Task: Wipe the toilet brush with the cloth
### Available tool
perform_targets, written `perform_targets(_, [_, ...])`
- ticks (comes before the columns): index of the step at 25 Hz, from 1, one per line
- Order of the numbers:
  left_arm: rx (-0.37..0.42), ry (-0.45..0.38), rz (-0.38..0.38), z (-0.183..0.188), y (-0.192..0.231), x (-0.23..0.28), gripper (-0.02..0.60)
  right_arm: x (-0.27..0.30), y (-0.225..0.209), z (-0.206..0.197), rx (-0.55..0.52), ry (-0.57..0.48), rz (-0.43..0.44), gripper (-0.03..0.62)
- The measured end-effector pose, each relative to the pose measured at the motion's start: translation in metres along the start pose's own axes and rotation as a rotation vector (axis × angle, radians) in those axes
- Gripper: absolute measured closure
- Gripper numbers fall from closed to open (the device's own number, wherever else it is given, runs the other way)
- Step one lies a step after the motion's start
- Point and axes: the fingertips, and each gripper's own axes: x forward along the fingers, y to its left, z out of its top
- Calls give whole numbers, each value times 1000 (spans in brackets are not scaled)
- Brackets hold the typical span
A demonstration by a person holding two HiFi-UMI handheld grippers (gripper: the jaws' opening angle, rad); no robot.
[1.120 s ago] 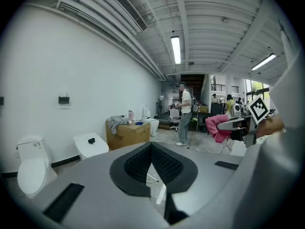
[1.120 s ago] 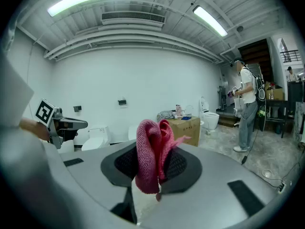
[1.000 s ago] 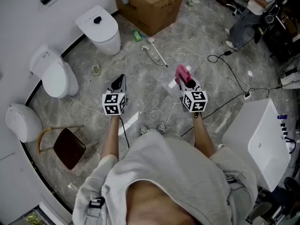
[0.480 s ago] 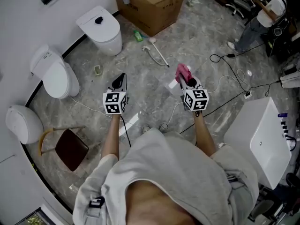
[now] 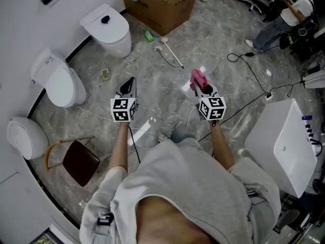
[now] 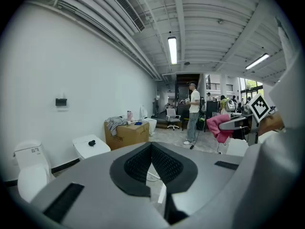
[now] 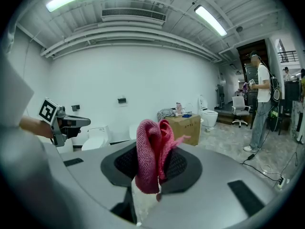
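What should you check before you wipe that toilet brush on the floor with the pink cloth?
1. Cloth gripped: ok. The pink cloth is pinched in the right claw.
2. Left claw free: ok. It holds nothing, but its jaws are together and must open to take the brush.
3. Brush found: ok. The toilet brush lies on the floor near the cardboard box.
4. Brush in reach: not ok. Both claws are up in the air, apart from it.
5. Safe walk: not ok. Cables lie across the floor.
6. How dirty the brush is: cannot tell.
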Motion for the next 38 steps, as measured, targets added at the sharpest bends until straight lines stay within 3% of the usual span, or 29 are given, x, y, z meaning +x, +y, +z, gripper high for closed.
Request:
perform_targets(7, [-8, 12, -2, -8, 10, 9, 563, 12, 0, 0, 3, -9, -3, 480])
perform_targets(15, [6, 20, -7, 2, 27, 54, 563, 58, -23, 11, 26, -18, -6, 480])
perform_targets(26, [26, 43, 49, 48, 78, 151, 563, 178, -71, 60, 56, -31, 58, 480])
perform_targets(38, [30, 79, 43, 81, 91, 289, 563, 286, -160, 97, 87, -20, 78, 480])
